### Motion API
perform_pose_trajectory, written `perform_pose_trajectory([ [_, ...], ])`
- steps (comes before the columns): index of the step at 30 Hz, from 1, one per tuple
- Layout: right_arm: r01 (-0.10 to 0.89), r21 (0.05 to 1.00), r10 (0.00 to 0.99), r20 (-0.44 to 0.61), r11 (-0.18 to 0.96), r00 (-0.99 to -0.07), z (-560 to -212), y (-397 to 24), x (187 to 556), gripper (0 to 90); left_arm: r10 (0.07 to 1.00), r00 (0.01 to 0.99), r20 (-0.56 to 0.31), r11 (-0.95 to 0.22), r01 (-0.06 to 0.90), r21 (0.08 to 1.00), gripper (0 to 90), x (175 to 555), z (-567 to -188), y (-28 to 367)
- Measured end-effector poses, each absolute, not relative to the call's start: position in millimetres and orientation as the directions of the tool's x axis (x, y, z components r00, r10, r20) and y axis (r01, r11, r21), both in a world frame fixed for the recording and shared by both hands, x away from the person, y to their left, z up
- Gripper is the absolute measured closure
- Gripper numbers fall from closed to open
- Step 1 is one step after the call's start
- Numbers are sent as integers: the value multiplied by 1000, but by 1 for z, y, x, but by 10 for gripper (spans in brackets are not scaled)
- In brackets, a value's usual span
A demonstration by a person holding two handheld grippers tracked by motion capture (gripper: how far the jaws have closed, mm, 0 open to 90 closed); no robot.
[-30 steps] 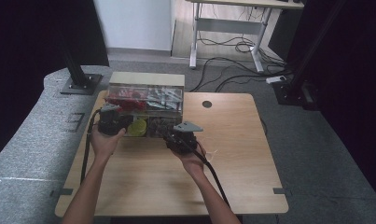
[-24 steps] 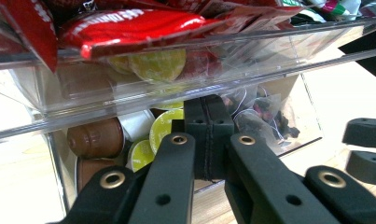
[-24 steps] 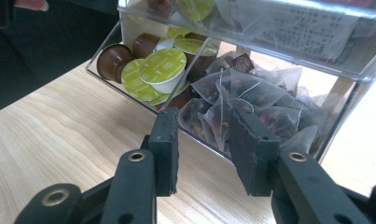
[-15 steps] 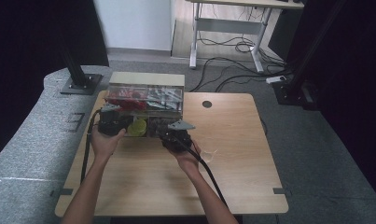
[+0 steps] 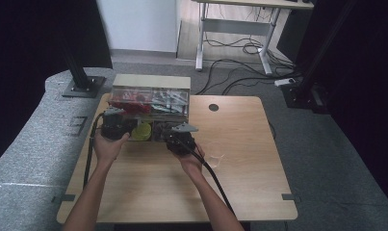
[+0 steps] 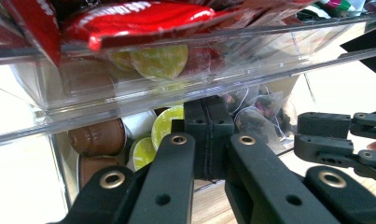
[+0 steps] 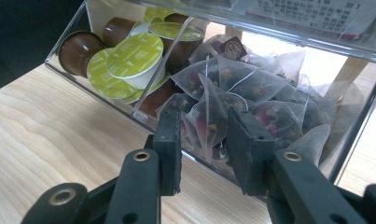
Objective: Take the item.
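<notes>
A clear organizer (image 5: 150,103) is sitting at the far left of the counter (image 5: 239,183), its lower drawer (image 7: 129,109) pulled out toward the person. The left tongs (image 6: 205,140) are staying clenched against the drawer's front edge, beside the coffee capsules (image 6: 164,123). The right tongs (image 7: 204,135) are reaching into the drawer, their jaws parted around a pyramid tea bag (image 7: 209,114) in the pile, not yet pressing it.

Red packets (image 6: 129,21) cropped at top edge
</notes>
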State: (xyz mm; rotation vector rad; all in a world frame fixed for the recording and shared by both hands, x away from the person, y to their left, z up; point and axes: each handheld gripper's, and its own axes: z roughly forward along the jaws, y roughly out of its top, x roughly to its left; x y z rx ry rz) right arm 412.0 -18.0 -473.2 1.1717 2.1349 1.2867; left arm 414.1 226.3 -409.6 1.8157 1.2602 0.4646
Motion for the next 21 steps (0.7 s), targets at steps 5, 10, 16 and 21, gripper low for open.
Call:
perform_pose_trajectory([
  [5, 470, 856, 818, 105, 215, -565, -476, -18, 416, 669, 891, 424, -165, -124, 576, 808, 900, 414, -410, 225],
  [10, 474, 851, 820, 96, 227, -565, -481, -15, 419, 674, 891, 424, -160, -130, 578, 806, 900, 414, -410, 225],
  [16, 485, 844, 827, 92, 231, -554, -485, -13, 423, 689, 891, 425, -160, -131, 579, 805, 899, 414, -410, 226],
  [21, 497, 835, 831, 91, 236, -548, -488, -12, 426, 718, 890, 426, -162, -131, 581, 803, 899, 414, -411, 225],
])
